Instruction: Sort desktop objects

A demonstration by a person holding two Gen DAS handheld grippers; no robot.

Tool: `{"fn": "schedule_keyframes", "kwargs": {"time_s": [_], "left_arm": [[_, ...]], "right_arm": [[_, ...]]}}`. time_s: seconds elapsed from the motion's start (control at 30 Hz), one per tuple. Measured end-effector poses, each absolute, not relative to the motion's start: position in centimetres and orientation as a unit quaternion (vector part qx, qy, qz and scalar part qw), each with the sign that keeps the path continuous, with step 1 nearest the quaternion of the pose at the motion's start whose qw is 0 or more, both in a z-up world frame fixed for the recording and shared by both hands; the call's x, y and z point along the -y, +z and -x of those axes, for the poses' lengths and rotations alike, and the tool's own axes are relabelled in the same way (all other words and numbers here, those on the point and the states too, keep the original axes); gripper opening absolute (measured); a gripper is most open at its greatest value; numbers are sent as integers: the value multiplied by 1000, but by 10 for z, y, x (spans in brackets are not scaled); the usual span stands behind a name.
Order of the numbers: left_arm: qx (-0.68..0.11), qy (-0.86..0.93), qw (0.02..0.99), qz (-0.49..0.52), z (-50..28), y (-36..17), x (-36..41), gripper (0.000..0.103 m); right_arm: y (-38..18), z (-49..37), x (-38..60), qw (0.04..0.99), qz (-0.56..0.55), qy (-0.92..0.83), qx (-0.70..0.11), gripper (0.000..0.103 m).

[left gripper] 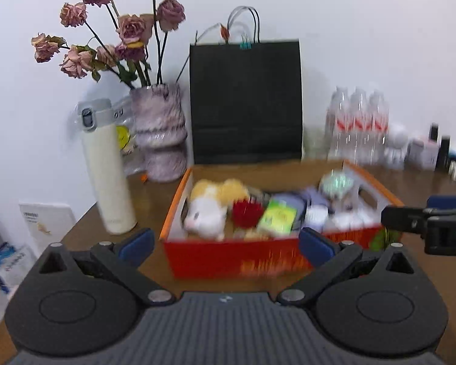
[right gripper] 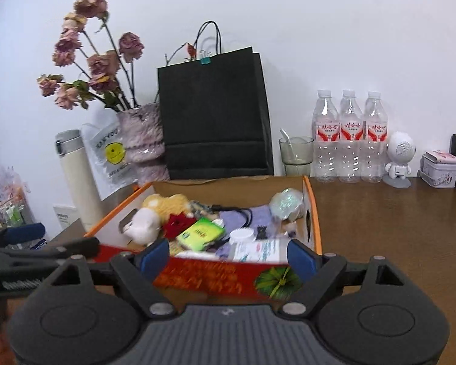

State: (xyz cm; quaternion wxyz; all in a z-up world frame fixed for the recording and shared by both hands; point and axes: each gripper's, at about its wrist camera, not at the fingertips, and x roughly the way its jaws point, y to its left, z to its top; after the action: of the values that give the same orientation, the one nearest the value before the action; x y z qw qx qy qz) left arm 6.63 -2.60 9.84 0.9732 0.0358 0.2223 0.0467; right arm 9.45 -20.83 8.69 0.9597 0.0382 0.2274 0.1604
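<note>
An open red-and-orange cardboard box (left gripper: 228, 261) sits on the brown wooden table (right gripper: 395, 219), filled with small things. At its left end lies a white and yellow plush toy (right gripper: 149, 216), with a red flower-like piece (right gripper: 177, 223) just to its right and a green packet (right gripper: 201, 233) beside that. Behind these lie a lilac cloth (right gripper: 258, 214) with a dark cable across it, and at the far right corner a shiny round item wrapped in clear film (right gripper: 285, 202). Near the front wall stands a white-capped bottle (right gripper: 252, 248) with a printed label.

Behind the box, against the wall, stand a black paper bag (right gripper: 212, 118), a fuzzy pink vase (left gripper: 159, 133) holding dried roses (left gripper: 106, 30), and a cream thermos (left gripper: 106, 176) to the left. To the right are a glass with a spoon (right gripper: 296, 155), three clear water bottles (right gripper: 351, 137), a small white robot figure (right gripper: 399, 159) and a printed tin (right gripper: 439, 168).

The left gripper (left gripper: 226, 245) hovers just in front of the box's near wall, jaws wide apart, nothing between them. The right gripper (right gripper: 228, 260) hangs likewise, jaws spread wide and empty, the box's front edge framed between its blue pads (right gripper: 153, 257). Both are near the box without touching it.
</note>
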Motion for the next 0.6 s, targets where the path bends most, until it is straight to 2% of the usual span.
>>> {"fn": "schedule_keyframes", "kwargs": {"time_s": [0.23,0.43,0.6], "left_arm": [[-263,23,963,-43,-8,80,31,103],[-305,41,952,1,39,55,23,103],[-324,34,945,1,64,46,21,103]], "right_arm": [[63,-31,203,950,-26,164,-264,88],[43,24,193,938,5,179,-298,88],[37,53,189,930,11,183,-319,89]]}}
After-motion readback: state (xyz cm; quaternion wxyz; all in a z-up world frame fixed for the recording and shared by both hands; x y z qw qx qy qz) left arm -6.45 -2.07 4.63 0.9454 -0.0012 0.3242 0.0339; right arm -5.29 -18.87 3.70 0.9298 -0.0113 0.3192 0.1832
